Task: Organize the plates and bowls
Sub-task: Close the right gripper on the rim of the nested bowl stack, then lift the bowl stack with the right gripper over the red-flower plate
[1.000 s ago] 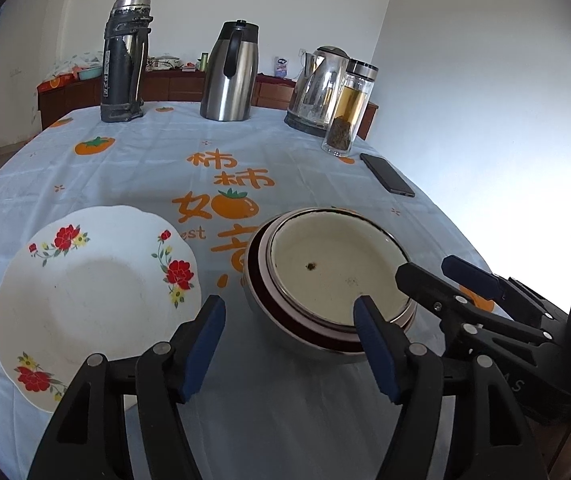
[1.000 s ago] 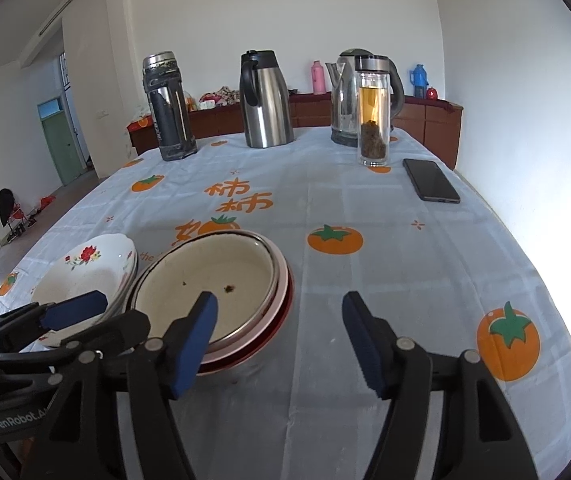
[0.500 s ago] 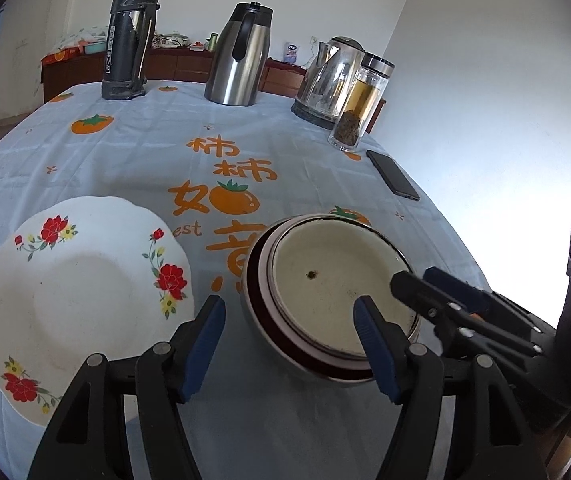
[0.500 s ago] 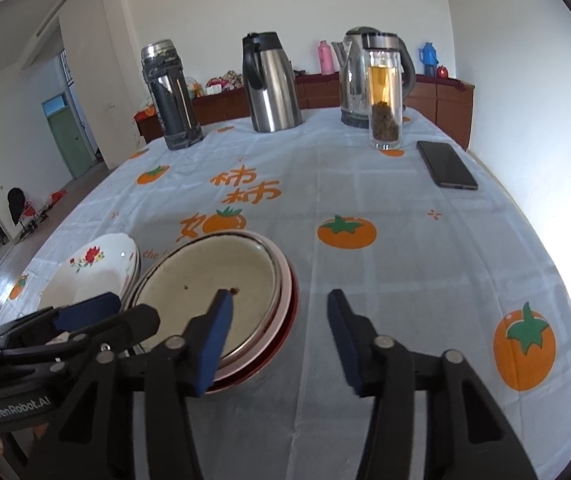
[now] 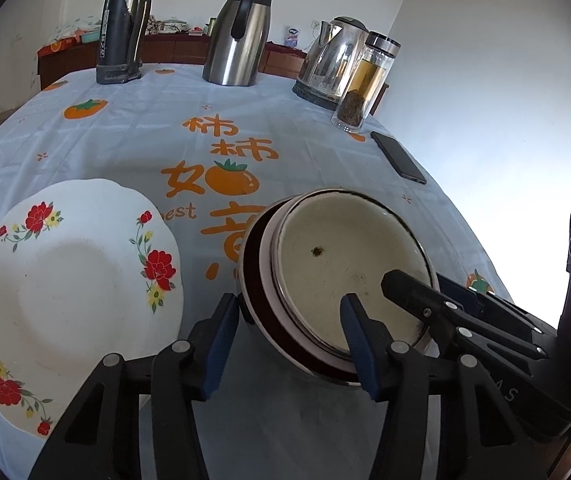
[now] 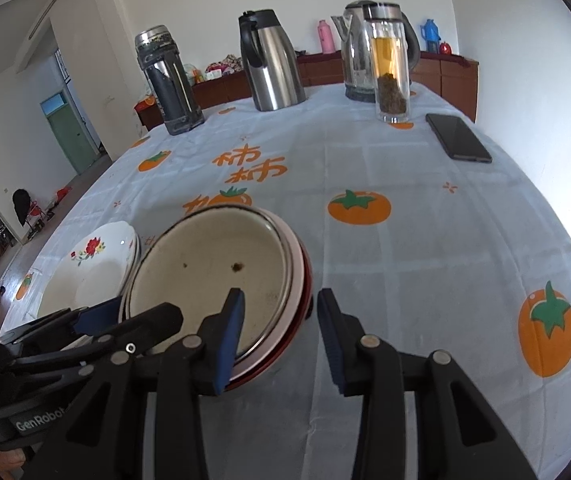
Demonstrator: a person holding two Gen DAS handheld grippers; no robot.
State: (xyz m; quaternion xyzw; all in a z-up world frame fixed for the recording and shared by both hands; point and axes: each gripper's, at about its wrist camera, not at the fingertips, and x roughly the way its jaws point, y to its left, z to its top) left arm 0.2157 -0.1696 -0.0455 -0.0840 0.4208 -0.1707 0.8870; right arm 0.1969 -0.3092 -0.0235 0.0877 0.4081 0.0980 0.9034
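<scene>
A stack of nested bowls (image 5: 345,264), cream inside with a pink and a dark red rim, sits near the table's front; it also shows in the right wrist view (image 6: 213,276). A white plate with red flowers (image 5: 65,288) lies left of it, and its edge shows in the right wrist view (image 6: 93,264). My left gripper (image 5: 285,340) is open, its jaws straddling the stack's near left rim. My right gripper (image 6: 279,336) is open, its jaws straddling the stack's near right rim; it also shows in the left wrist view (image 5: 437,300).
At the table's far side stand a dark thermos (image 5: 123,24), a steel jug (image 5: 237,36), a kettle (image 5: 333,64) and a glass tea bottle (image 5: 365,80). A black phone (image 5: 397,156) lies at the right edge. The tablecloth (image 6: 425,240) has orange fruit prints.
Both grippers have moved in toward the bowl stack and their jaws have narrowed around its rim. The bowls and the plate have stayed in place.
</scene>
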